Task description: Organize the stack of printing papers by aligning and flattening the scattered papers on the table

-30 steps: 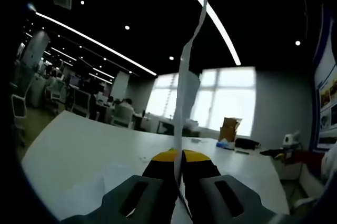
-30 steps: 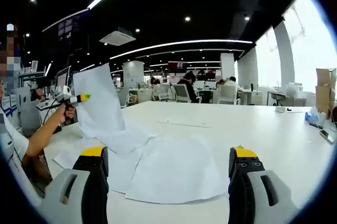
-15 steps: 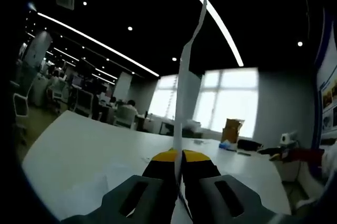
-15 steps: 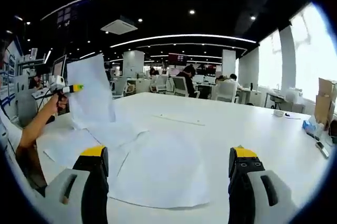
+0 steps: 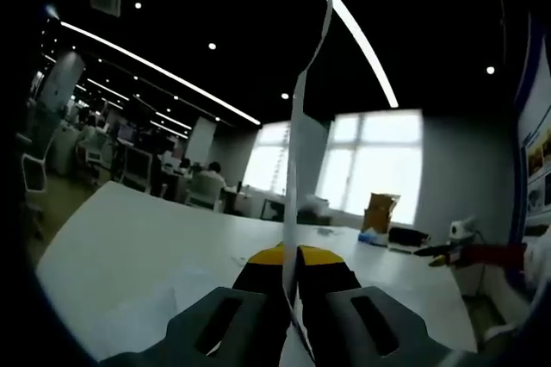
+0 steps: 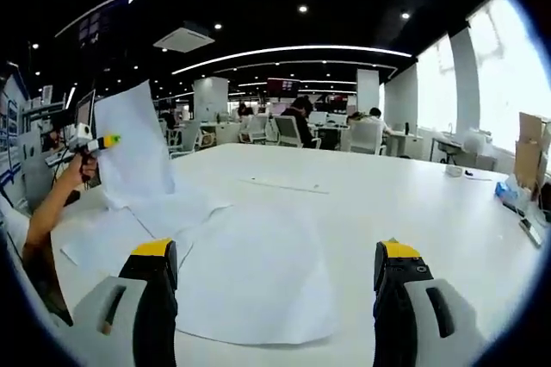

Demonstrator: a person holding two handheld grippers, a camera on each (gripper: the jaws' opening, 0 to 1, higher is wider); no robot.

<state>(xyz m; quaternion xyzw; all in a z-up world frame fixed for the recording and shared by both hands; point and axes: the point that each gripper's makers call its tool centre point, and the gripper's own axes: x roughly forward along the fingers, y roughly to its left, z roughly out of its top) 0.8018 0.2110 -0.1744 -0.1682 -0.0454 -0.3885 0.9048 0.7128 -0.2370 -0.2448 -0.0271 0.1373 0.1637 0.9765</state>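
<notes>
I see thin, matt white paper: one sheet (image 5: 297, 177) pinched in my left gripper (image 5: 291, 257), others (image 6: 250, 272) lying smooth on the faintly glossy white table (image 6: 405, 203). My right gripper (image 6: 274, 259) looks like matt grey plastic with yellow-tipped black pads.

Right gripper (image 6: 274, 268) gapes above scattered papers (image 6: 250, 276) on table (image 6: 413, 203).

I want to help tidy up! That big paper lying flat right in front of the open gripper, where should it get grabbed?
Probably by its near edge, coming in low from the right gripper's own side. The sheet lies flat on the table, so only an edge gives the open jaws something to pinch, and that edge is nearest them. The left gripper already holds up another sheet.
</notes>
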